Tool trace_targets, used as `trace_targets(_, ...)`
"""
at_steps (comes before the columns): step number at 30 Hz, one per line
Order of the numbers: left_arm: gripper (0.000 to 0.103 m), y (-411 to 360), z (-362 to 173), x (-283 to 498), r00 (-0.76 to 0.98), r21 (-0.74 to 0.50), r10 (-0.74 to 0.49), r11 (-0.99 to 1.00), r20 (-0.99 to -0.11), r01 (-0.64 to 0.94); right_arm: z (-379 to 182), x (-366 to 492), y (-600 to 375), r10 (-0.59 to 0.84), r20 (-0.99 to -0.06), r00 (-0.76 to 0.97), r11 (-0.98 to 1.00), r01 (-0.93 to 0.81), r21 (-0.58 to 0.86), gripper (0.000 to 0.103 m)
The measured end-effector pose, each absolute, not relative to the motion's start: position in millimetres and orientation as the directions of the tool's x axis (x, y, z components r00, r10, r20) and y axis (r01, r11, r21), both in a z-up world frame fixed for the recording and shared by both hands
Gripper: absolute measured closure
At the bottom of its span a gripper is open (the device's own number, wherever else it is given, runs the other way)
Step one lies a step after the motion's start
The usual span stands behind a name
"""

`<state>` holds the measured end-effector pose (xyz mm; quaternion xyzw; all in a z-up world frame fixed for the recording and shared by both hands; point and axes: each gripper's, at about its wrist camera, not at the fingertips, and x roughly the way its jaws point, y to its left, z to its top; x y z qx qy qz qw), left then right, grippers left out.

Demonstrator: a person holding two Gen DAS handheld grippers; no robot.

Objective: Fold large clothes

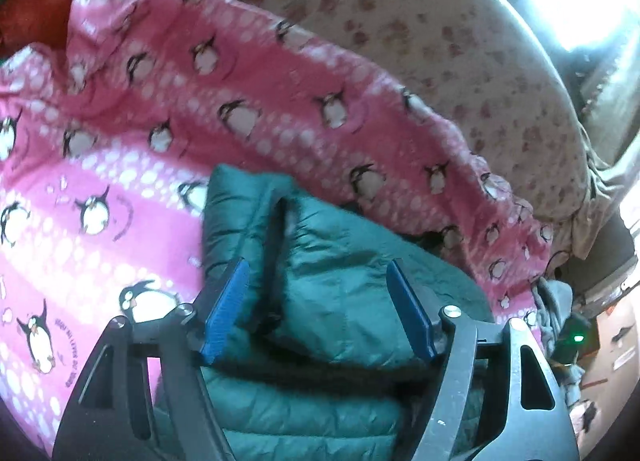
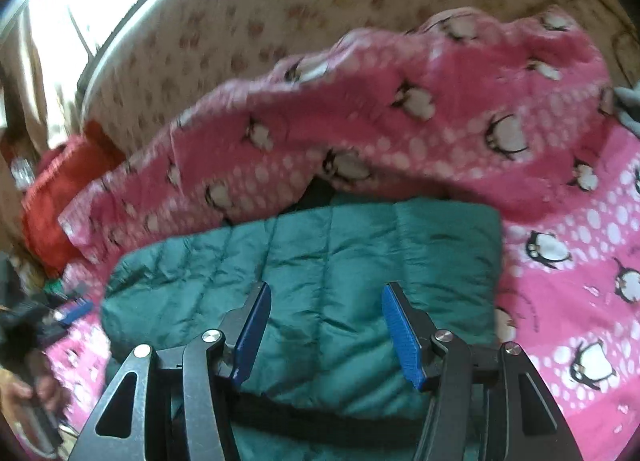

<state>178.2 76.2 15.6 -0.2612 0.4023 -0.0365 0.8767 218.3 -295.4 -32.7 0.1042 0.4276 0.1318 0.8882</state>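
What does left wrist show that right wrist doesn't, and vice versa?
Left wrist only: a raised fold or flap of the green quilted jacket, and the left gripper, open above it.
Right wrist only: the jacket's flat quilted panel, a hand at the lower left edge, and the right gripper, open.
Both: jacket, pink penguin blanket, red cushion, floral sheet.

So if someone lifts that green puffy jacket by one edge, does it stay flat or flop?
The green quilted jacket would probably flop: it already lies folded over itself in soft creases. Its puffy stitched panels suggest it is light for its bulk. The shiny shell looks slick, so it may slide on the penguin blanket.
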Motion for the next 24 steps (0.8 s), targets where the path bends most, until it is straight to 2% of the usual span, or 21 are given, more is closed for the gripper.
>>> trace_targets(3, 0.031, 63.9, 8.2, 187.8, 0.659, -0.466, -0.270, 0.874, -0.702, -0.138, -58.9, 224.6, -270.0, 0.241, -0.801, 0.549, 0.969, -0.184, 0.166, 0.044)
trace_targets(6, 0.031, 51.8, -16.9, 203.6, 0.590, -0.376, -0.208, 0.910, -0.780, -0.175, -71.8, 224.7, -250.9, 0.157, -0.826, 0.541, 0.971, -0.240, 0.027, 0.044)
trace_targets(9, 0.031, 51.5, -40.2, 209.5, 0.560, -0.331, -0.174, 0.924, -0.810, -0.192, -63.9, 228.3, -257.3, 0.180, -0.844, 0.506, 0.970, -0.234, 0.066, 0.043)
trace_targets(12, 0.031, 52.6, -43.4, 207.9, 0.569, -0.304, -0.156, 0.936, -0.807, -0.175, -39.3, 217.7, -265.2, 0.209, -0.797, 0.566, 0.971, -0.215, 0.102, 0.043)
trace_targets(16, 0.031, 54.9, -40.1, 212.5, 0.558, -0.291, -0.149, 0.941, -0.816, -0.173, -16.2, 211.5, -243.9, 0.300, -0.748, 0.592, 0.947, -0.282, 0.156, 0.043)
trace_targets(19, 0.031, 57.8, -40.9, 215.9, 0.557, -0.290, -0.146, 0.940, -0.817, -0.180, -19.7, 221.0, -205.9, 0.345, -0.757, 0.555, 0.924, -0.344, 0.169, 0.043)
trace_targets(23, 0.031, 54.6, -50.0, 215.0, 0.565, -0.247, -0.115, 0.955, -0.817, -0.163, -48.6, 233.3, -161.4, 0.313, -0.788, 0.530, 0.925, -0.359, 0.126, 0.043)
trace_targets(24, 0.031, 52.8, -53.5, 213.4, 0.565, -0.232, -0.105, 0.960, -0.818, -0.157, -62.0, 237.7, -153.5, 0.283, -0.810, 0.513, 0.931, -0.350, 0.104, 0.040)
